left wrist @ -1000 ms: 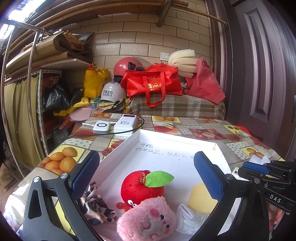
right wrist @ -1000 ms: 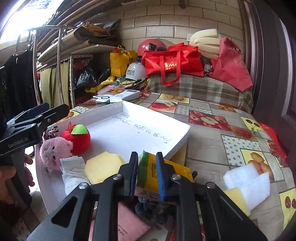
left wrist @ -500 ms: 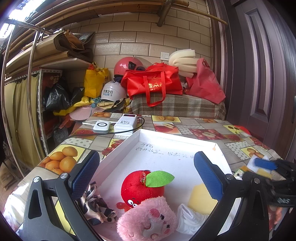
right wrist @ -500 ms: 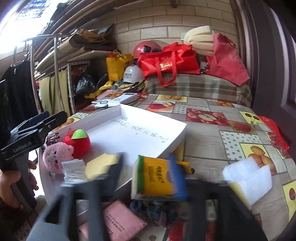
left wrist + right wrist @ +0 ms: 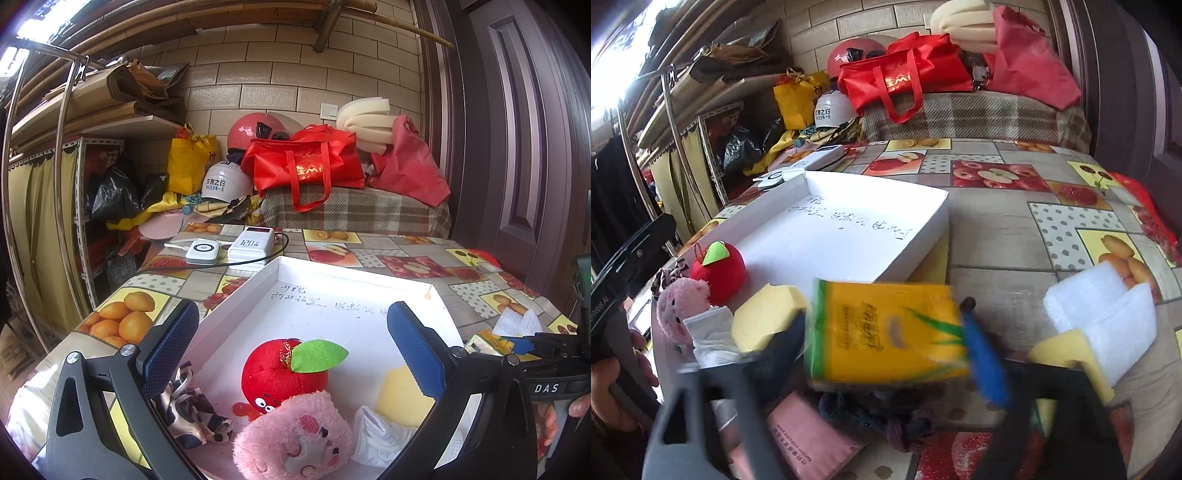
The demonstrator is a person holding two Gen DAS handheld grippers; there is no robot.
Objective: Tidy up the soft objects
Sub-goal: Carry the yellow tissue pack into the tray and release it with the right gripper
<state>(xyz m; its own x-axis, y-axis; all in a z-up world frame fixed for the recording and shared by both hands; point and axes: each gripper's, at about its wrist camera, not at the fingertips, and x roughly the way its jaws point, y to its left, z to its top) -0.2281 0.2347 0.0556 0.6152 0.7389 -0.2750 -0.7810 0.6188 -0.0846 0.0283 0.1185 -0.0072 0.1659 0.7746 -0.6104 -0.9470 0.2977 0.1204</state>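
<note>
My left gripper (image 5: 291,325) hangs open over the near end of the white tray (image 5: 332,295). Under it lie a red apple plush (image 5: 273,373), a pink plush (image 5: 295,439), a white cloth (image 5: 380,435) and a yellow sponge (image 5: 402,395). A patterned scrunchie (image 5: 184,410) sits at the tray's left edge. In the blurred right wrist view, my right gripper (image 5: 882,325) is closing. A yellow tissue pack (image 5: 886,328) lies flat between its fingers, which flank it closely. I see no firm press on the pack.
White foam sheets (image 5: 1104,310), another yellow sponge (image 5: 1067,350), a pink packet (image 5: 809,435) and dark cloth (image 5: 871,410) lie on the fruit-print tablecloth beside the tray. Power banks (image 5: 251,243) with a cable sit behind it. A person's hand (image 5: 613,376) holds the left gripper.
The right gripper let go of its narrow pinch on the tissue pack, swung wide open and rolled. Its fingers now come in on the pack's broad sides. The left gripper stayed put.
</note>
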